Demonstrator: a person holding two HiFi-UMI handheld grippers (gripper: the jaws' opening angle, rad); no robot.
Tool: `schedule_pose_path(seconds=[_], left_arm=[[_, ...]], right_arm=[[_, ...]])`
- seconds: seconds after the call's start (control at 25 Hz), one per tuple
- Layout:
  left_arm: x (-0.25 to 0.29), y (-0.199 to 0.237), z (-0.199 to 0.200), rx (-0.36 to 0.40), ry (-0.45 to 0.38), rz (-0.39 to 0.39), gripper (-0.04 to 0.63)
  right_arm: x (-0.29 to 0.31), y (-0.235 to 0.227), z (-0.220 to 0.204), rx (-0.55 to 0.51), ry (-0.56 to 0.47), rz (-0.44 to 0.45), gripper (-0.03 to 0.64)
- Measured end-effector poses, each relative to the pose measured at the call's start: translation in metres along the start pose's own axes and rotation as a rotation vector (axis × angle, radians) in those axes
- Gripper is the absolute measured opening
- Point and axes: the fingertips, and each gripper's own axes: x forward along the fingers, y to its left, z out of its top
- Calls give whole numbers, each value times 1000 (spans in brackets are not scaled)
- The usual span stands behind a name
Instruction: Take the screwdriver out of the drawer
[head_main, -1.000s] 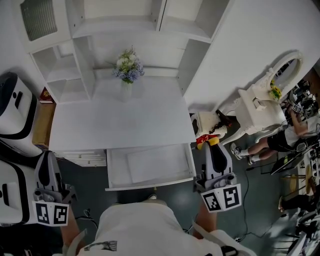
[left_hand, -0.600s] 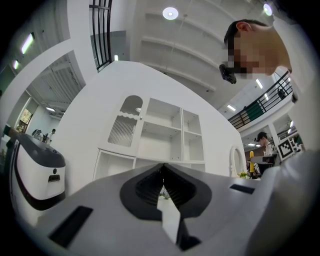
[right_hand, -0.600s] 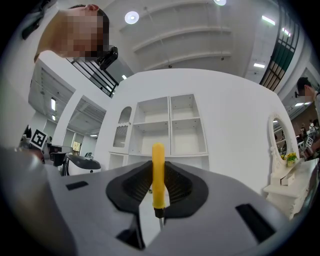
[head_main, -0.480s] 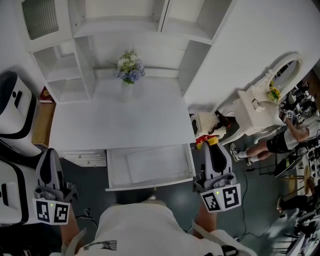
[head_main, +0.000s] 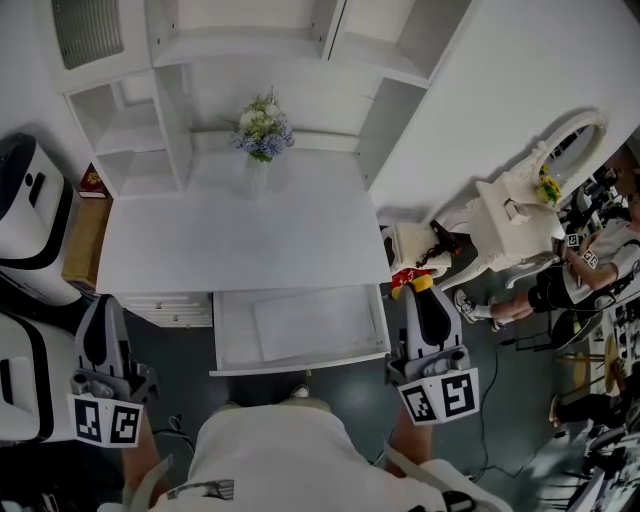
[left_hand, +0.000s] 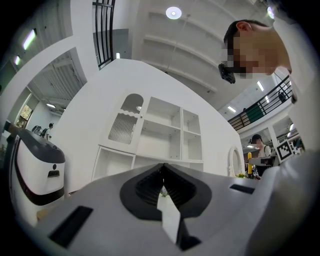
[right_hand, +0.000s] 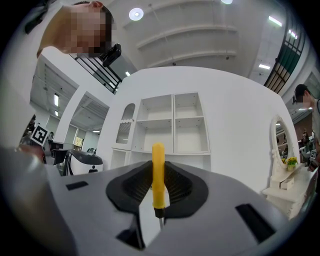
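The yellow-handled screwdriver (right_hand: 158, 182) stands upright, handle up and thin metal shaft down, clamped between the jaws of the right tool (right_hand: 159, 167). It is outside the shallow white drawer (head_main: 300, 363), just to that drawer's right. The drawer stands pulled open from under the white surface (head_main: 240, 240).

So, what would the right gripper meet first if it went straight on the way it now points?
Probably the white shelf unit, near its right side; depth is unclear. The screwdriver in the right gripper would touch first.

One screwdriver (right_hand: 158, 172), one drawer (head_main: 300, 367), two claws (left_hand: 162, 181) (right_hand: 158, 196), seemingly one bouquet (head_main: 262, 132).
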Motion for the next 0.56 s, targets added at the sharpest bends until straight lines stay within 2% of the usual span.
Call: schedule_pose_path(seconds=[0.56], left_arm=[[-14,-1,-2,0,12,15,15]], right_arm=[[3,16,-5,-2,2,44,80]])
